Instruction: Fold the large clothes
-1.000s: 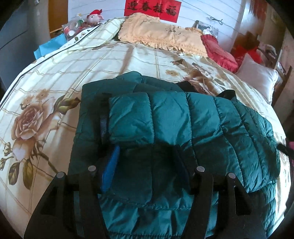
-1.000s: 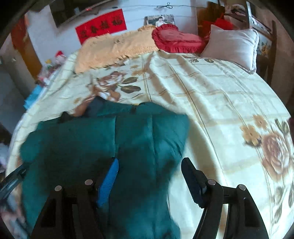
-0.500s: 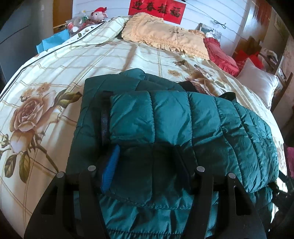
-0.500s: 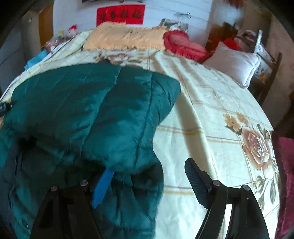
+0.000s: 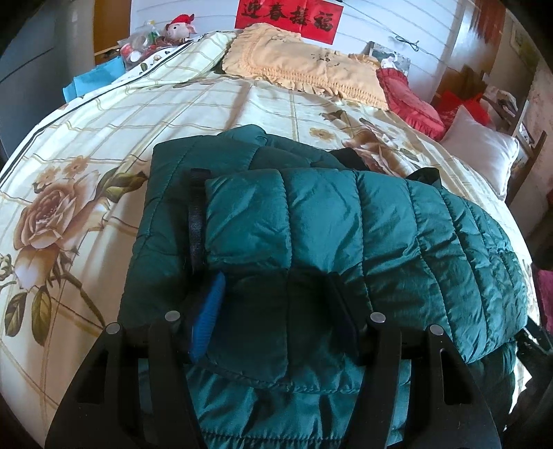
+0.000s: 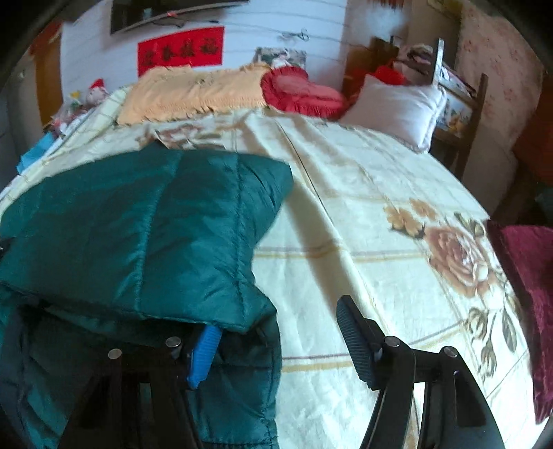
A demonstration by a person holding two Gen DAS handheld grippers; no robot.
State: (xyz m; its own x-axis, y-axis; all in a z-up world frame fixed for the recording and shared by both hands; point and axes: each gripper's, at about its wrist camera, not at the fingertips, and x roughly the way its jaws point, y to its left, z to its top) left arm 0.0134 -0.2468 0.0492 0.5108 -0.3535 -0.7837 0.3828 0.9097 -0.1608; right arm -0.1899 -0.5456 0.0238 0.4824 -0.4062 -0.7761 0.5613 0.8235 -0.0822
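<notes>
Between my left gripper's [image 5: 276,307] fingers sits a thick fold of the green quilted jacket [image 5: 345,241], with the blue pad [image 5: 207,324] pressed against one side and the dark finger against the other, so I read it as clenched on the fabric. On my right gripper [image 6: 280,338] the jaws stand wide apart: the blue finger [image 6: 204,355] is tucked under the jacket's [image 6: 138,241] edge, while the black finger [image 6: 356,342] hangs over bare bedspread [image 6: 363,193], gripping nothing. From both wrist views, the jacket lies folded over itself on the floral bedspread [image 5: 103,138], one sleeve laid across the body. Farther off, a yellow fringed pillow [image 5: 304,69], a red cushion [image 5: 411,100] and a white pillow [image 5: 480,152] sit at the head of the bed, beneath a red banner [image 5: 290,15].
</notes>
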